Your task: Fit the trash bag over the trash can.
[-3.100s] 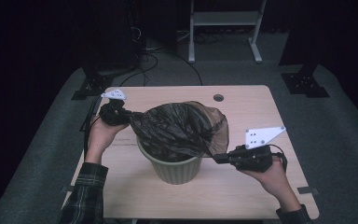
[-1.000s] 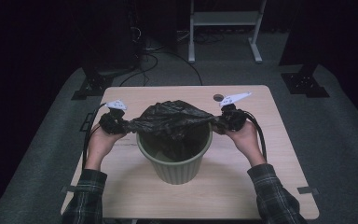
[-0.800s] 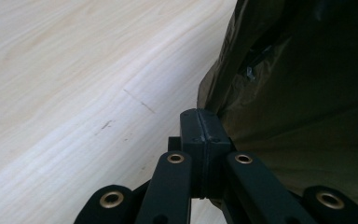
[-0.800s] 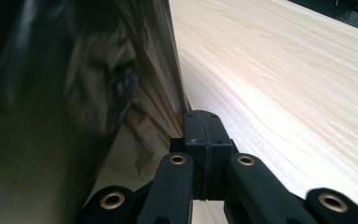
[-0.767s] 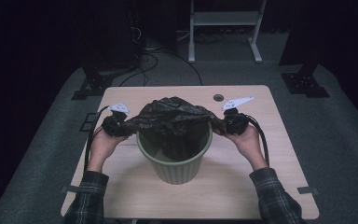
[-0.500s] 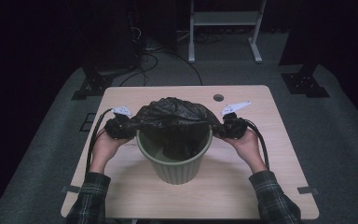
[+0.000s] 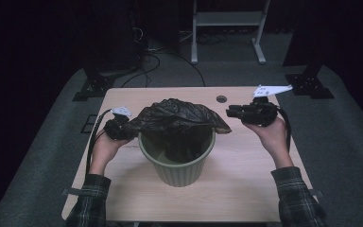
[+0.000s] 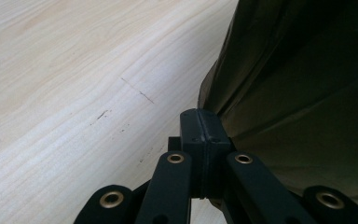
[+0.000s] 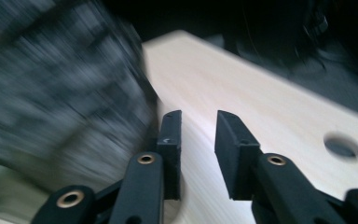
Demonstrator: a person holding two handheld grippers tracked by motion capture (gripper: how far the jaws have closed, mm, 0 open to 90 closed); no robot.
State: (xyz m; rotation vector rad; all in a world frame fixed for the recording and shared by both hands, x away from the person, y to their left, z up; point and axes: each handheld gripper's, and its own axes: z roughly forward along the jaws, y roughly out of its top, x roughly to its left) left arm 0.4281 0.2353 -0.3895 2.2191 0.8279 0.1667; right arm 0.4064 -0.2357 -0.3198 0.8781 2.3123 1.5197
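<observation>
A green waste bin [image 7: 177,163] stands in the middle of the wooden table [image 7: 246,189]. A black bin bag [image 7: 179,117] is draped over its top and hangs partly inside. My left gripper [image 7: 130,126] is at the bin's left rim, shut on the bag's edge; in the left gripper view its jaws [image 8: 200,119] are pressed together where the bag [image 8: 298,84] meets them. My right gripper [image 7: 229,112] hovers just right of the bag's loose right corner, open. In the right gripper view nothing sits between its jaws [image 9: 198,123], and the blurred bag [image 9: 60,84] lies to their left.
A round cable hole [image 7: 221,99] sits near the table's far edge, also in the right gripper view as the hole [image 9: 342,145]. Beyond the table are a white frame stand [image 7: 227,19], floor cables [image 7: 170,56] and dark stand feet [image 7: 309,85]. Bare tabletop lies in front of the bin.
My right gripper has opened, let go of the bag and drawn away to the right. The bag's right edge has slackened onto the bin. The left gripper keeps its hold.
</observation>
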